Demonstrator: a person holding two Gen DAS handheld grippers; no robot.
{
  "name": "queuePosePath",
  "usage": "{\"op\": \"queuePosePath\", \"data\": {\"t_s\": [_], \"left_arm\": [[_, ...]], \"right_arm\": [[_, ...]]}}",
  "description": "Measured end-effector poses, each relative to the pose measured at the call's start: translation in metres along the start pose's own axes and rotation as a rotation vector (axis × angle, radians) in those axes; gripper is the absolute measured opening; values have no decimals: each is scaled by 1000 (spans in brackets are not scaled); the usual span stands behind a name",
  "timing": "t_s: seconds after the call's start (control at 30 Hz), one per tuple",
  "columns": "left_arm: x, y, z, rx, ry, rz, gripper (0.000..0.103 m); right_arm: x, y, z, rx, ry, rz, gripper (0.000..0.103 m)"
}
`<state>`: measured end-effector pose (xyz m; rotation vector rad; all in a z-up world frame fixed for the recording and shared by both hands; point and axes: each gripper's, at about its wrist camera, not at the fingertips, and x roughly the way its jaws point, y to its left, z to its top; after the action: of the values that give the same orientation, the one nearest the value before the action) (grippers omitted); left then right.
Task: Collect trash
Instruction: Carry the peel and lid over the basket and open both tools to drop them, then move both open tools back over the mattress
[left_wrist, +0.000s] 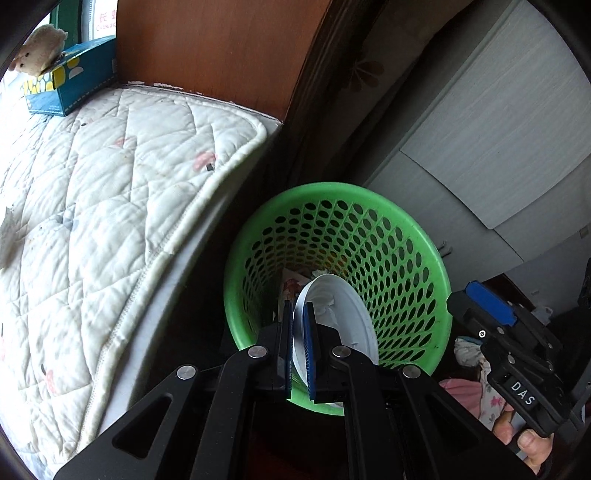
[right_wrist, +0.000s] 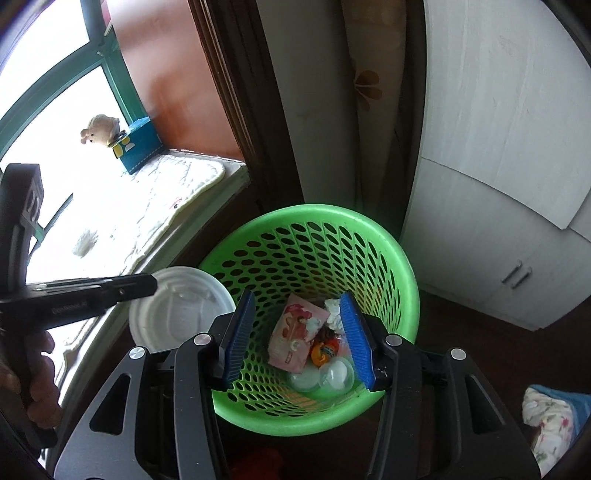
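A green perforated basket (left_wrist: 413, 236) stands on the floor beside the window seat. My left gripper (left_wrist: 298, 306) is shut on the edge of a white round plastic lid (left_wrist: 340, 314), held on edge just above the basket's near rim. The right wrist view shows that lid (right_wrist: 177, 310) left of the basket (right_wrist: 402, 258), pinched by the left gripper (right_wrist: 155, 286). My right gripper (right_wrist: 296, 295) hangs open over the basket with nothing between its blue pads (right_wrist: 356, 339). Below it lie a pink packet (right_wrist: 295, 336), a crumpled tissue (right_wrist: 334, 314), an orange wrapper (right_wrist: 321, 350) and clear plastic shells (right_wrist: 332, 374).
A quilted white pad (left_wrist: 92, 206) covers the window seat on the left, with a teal tissue box (left_wrist: 74, 81) and a plush toy (left_wrist: 38, 48) at its far end. A white cabinet (right_wrist: 498, 184) stands right of the basket. Floral cloth (right_wrist: 550, 417) lies on the floor.
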<state>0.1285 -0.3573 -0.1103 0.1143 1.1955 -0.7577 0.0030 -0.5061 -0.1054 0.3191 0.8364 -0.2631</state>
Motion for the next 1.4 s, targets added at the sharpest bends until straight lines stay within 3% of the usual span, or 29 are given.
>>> {"op": "queuePosePath", "data": {"t_s": [0.3,0.47,0.67,0.87,1.13,1.4], "left_arm": [[7,-1,-4,-6,19,-25,8],[-7,11,-12,-27,-11,-5,26],[-32,35,-23,-63,-56,25,35],[-61,66,-35,-81,-110,95,47],[-108,125,-56,-171,-193,223,84],[-146,187,-81,-209,-243,326,94]], "right_arm": [[-1,2,-3,1,0,10,49],[-2,9,-4,-11,1,23,49],[-3,26,-5,-33,0,48,53],[-1,49,-5,-68,9,76,56],[0,87,-2,-120,9,124,64],[2,130,1,-173,9,175,71]]}}
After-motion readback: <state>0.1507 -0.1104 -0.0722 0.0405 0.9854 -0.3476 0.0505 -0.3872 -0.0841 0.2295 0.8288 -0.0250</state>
